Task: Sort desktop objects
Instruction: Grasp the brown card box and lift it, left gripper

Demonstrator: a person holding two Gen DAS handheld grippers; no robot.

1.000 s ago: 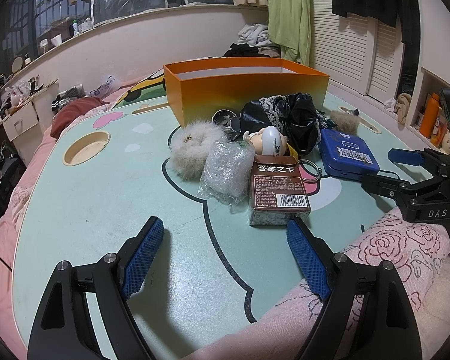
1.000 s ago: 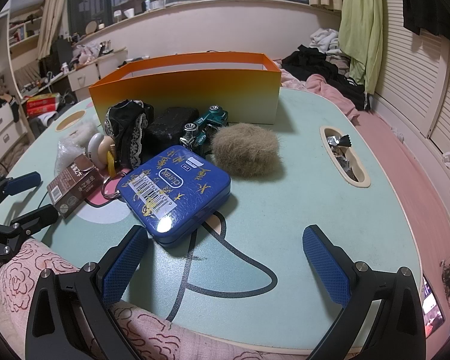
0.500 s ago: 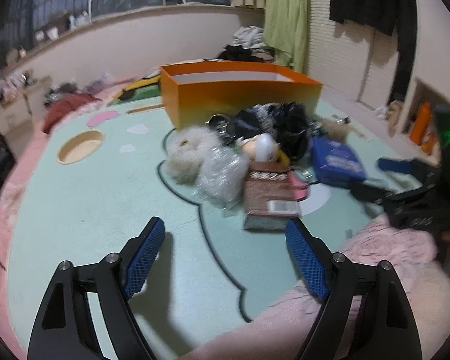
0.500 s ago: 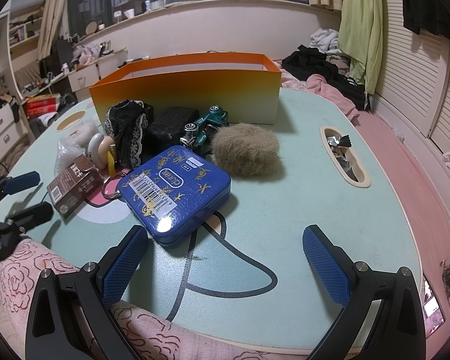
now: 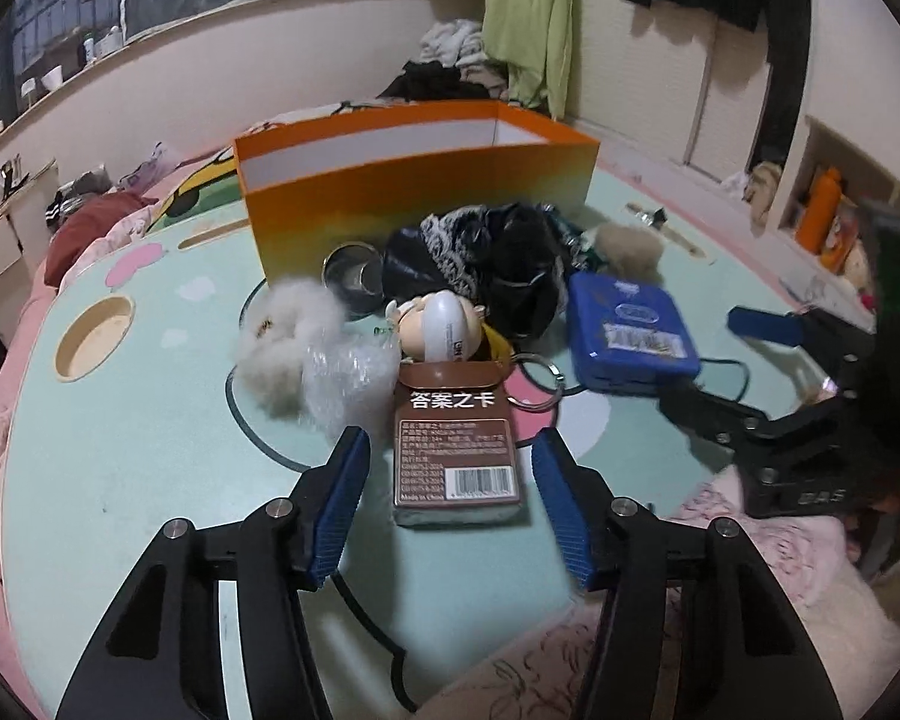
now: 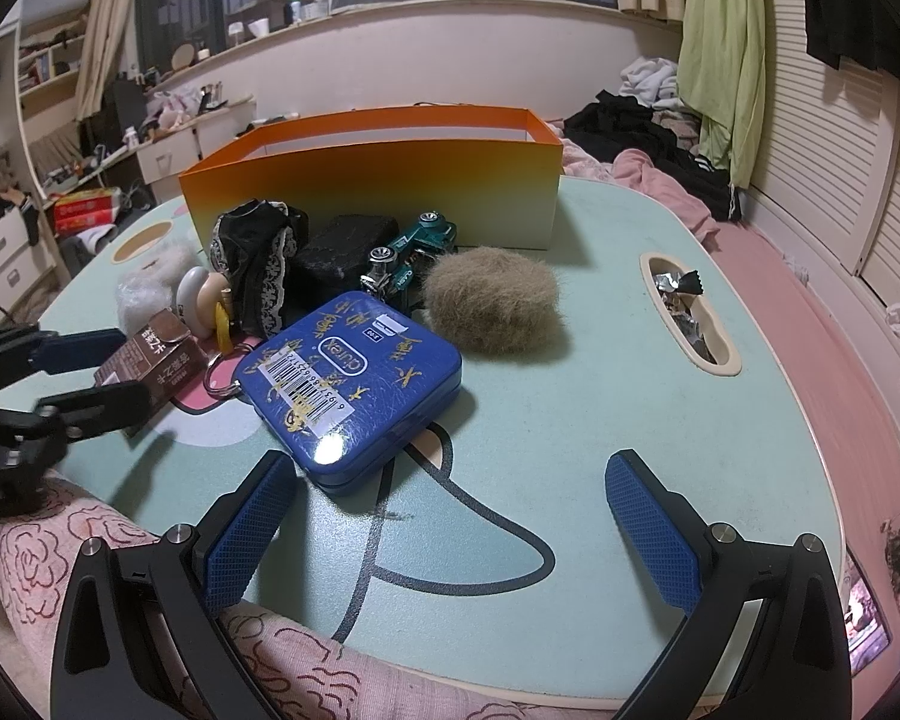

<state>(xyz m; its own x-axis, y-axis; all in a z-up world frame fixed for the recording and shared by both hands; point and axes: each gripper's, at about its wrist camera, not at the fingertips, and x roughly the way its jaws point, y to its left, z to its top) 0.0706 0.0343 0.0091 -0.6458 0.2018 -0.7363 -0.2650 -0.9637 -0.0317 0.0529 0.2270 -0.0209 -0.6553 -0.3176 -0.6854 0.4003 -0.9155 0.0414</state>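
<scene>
A brown card box [image 5: 455, 450] lies on the mint table between the open fingers of my left gripper [image 5: 453, 510], which straddles its near end without touching it. The box also shows in the right wrist view [image 6: 156, 360]. A blue tin [image 6: 349, 387] lies just ahead of my right gripper [image 6: 450, 531], which is open and empty. Behind them stands an open orange box [image 5: 414, 180], seen also in the right wrist view [image 6: 378, 180]. A white fur ball [image 5: 285, 336], bubble wrap [image 5: 345, 378], a doll keychain [image 5: 441, 327], black lace cloth [image 5: 486, 267] and a tan fur ball [image 6: 492, 306] lie in the pile.
A teal toy car [image 6: 411, 258] and a black block [image 6: 342, 249] sit by the orange box. A slot with foil wrappers [image 6: 687, 312] is in the table at right. A round recess [image 5: 93, 339] is at left. Pink quilt [image 6: 60, 546] covers the near edge.
My left gripper has moved forward and right, so its open fingers now flank the brown card box. My right gripper has not moved.
</scene>
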